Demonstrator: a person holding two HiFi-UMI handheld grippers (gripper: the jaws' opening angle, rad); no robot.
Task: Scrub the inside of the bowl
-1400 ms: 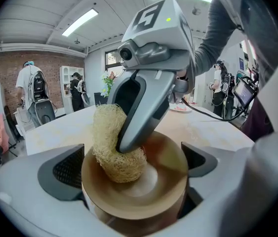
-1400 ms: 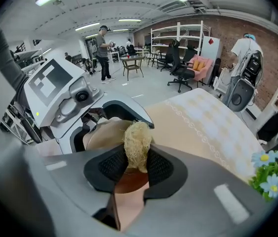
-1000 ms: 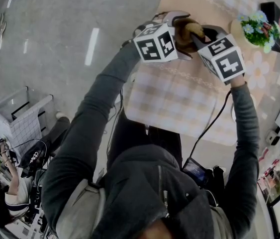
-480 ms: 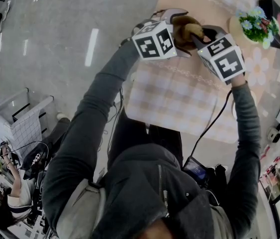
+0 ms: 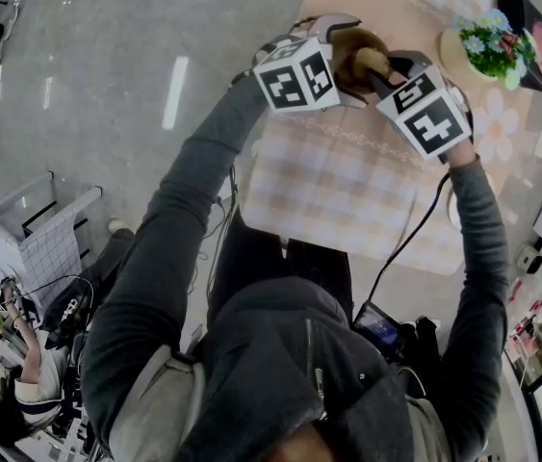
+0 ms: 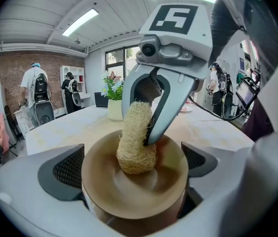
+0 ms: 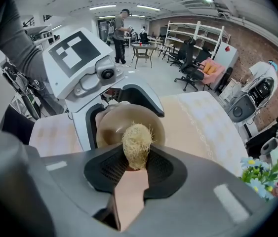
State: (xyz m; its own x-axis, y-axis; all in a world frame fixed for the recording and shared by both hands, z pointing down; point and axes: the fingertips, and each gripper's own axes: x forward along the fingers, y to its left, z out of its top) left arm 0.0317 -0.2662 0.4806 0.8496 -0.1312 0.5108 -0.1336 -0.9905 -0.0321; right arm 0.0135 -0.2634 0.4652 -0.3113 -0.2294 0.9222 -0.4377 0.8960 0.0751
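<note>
Left gripper (image 6: 134, 174) is clamped on the brown bowl (image 6: 99, 201), one jaw pad on each side of the wall, with the bowl's mouth turned back toward that gripper's camera. The bowl appears to be held up over the far part of the checked table (image 5: 348, 191) rather than resting on it. Right gripper (image 7: 135, 168) is closed on the loofah scrubber (image 6: 136, 142); its free end sits inside the bowl, pressed against the inner wall just above the bottom. Change over the last second: in the head view both marker cubes drift slightly up and to the left, and the right gripper tips a little further in toward the bowl. The two grippers stay as close together as before and both grips are unchanged. The scrubber does not leave the bowl at any point. Reading: scrubbing is under way with short strokes, the bowl being carried along with the scrubber instead of held fixed. Coverage of the inner wall cannot be judged; no residue or foam is visible. Flower pot (image 5: 495, 46) stands well apart, unaffected.
</note>
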